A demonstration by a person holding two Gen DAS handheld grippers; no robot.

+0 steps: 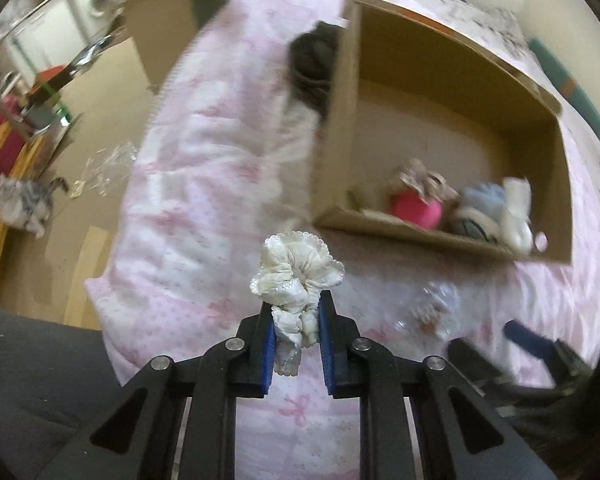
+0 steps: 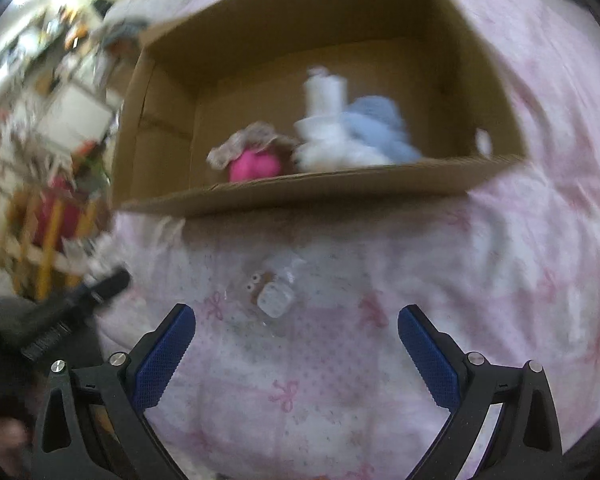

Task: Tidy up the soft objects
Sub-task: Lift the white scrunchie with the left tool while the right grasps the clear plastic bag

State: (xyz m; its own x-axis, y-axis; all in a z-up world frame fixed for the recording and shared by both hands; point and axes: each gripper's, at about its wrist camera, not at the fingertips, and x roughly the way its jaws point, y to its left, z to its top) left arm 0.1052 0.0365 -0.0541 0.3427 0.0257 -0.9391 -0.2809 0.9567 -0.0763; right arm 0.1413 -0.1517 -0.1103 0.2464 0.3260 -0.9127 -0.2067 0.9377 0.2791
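Note:
My left gripper [image 1: 296, 312] is shut on a white frilly scrunchie [image 1: 298, 276], held above the pink bedspread short of the cardboard box [image 1: 340, 120]. Inside the box lie a pink soft item [image 1: 416, 208] with a lace piece on it, a light blue soft item [image 1: 482, 196] and a white one [image 1: 516, 216]. The right wrist view shows the box [image 2: 300, 196] with the pink item [image 2: 254, 166], the white one [image 2: 328, 136] and the blue one [image 2: 380, 128]. My right gripper [image 2: 296, 320] is open and empty, above a small clear-packaged item with googly eyes [image 2: 272, 292] on the bedspread.
A pink-and-white quilt [image 1: 220, 160] covers the bed. A dark cloth [image 1: 312, 64] lies at the box's left outer wall. The clear packet also shows in the left wrist view [image 1: 432, 308]. A cat [image 1: 28, 200] and furniture are on the floor to the left.

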